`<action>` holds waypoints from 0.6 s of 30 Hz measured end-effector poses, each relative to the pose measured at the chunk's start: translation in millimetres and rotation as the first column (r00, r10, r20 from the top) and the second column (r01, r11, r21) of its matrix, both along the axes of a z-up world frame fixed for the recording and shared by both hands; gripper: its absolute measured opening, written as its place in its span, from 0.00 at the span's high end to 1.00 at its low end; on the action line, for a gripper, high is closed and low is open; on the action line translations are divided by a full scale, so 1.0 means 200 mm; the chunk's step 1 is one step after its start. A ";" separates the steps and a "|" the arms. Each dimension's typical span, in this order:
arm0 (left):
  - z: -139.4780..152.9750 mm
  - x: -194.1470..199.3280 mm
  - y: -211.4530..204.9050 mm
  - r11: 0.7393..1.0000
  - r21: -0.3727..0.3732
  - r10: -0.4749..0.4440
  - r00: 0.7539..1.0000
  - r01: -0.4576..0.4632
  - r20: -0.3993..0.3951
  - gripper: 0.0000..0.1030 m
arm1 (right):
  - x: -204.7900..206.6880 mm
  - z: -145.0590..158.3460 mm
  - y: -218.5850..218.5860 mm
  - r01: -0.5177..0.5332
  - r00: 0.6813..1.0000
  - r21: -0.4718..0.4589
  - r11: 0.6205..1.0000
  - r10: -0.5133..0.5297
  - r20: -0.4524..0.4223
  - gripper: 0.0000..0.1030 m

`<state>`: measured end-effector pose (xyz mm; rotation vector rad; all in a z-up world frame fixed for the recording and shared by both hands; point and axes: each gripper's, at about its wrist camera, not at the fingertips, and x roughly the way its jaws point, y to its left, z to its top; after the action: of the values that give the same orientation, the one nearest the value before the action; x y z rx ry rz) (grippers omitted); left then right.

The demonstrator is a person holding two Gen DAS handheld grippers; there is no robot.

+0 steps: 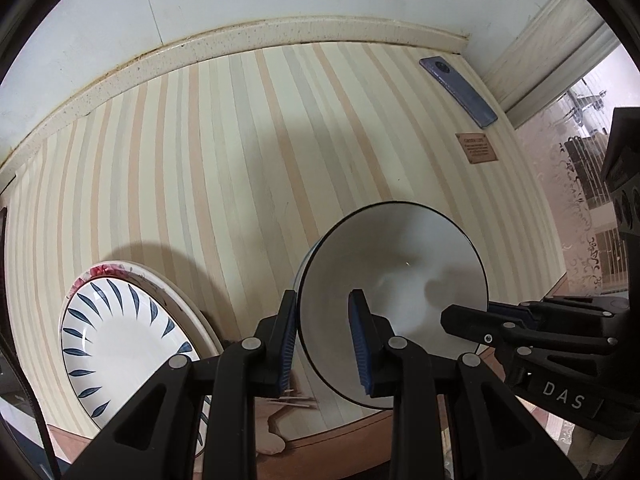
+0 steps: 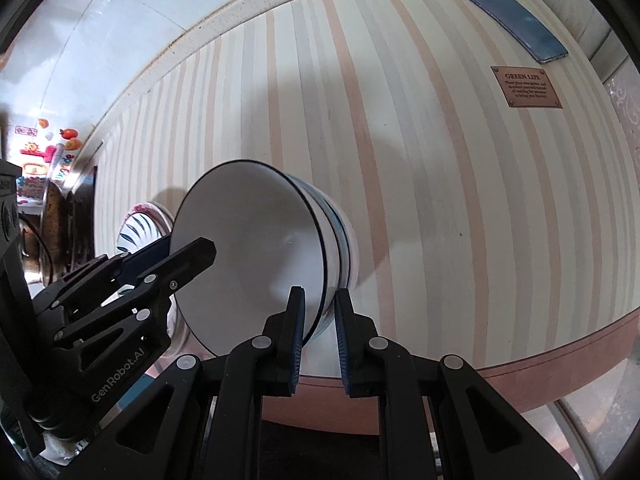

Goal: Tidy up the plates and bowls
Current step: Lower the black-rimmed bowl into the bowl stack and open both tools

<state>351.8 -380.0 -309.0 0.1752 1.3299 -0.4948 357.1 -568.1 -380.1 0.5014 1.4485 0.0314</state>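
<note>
The bowl [image 1: 394,300], white with a thin dark rim, sits on top of a short stack of bowls [image 2: 340,236] near the front edge of the striped table [image 1: 240,152], and both claws straddle its rim. The left gripper [image 1: 326,344] has one blue pad inside and one outside the near-left rim, the jaws a little apart, not clearly pressing. The right gripper [image 2: 320,336] straddles the rim on the right side the same way, its jaws also slightly spread.

I judge the bowl glazed ceramic: stiff, fairly heavy, slick and easy to chip. The rim wall is the sensible hold, pinched firmly from opposite sides and lifted level so it does not slip or knock the bowls beneath.

Left of the stack lie two stacked plates [image 1: 120,336], the upper with blue leaf marks. A phone [image 1: 458,90] lies at the far right corner, with a small brown label [image 1: 476,148] nearby.
</note>
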 end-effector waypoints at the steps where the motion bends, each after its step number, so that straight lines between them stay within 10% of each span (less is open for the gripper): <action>1: 0.00 0.00 0.00 1.000 0.004 0.001 1.000 -0.001 0.001 0.78 | 0.00 0.00 0.00 -0.003 1.000 -0.002 1.000 0.003 0.001 0.84; 18: 0.08 -0.04 0.03 1.000 0.025 -0.004 0.999 0.003 0.052 0.77 | -0.01 0.07 0.02 0.004 1.000 -0.011 1.000 -0.003 0.006 0.77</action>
<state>344.2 -374.9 -293.6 0.2095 1.2858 -0.4743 355.9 -564.2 -366.5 0.4948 1.4408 0.0225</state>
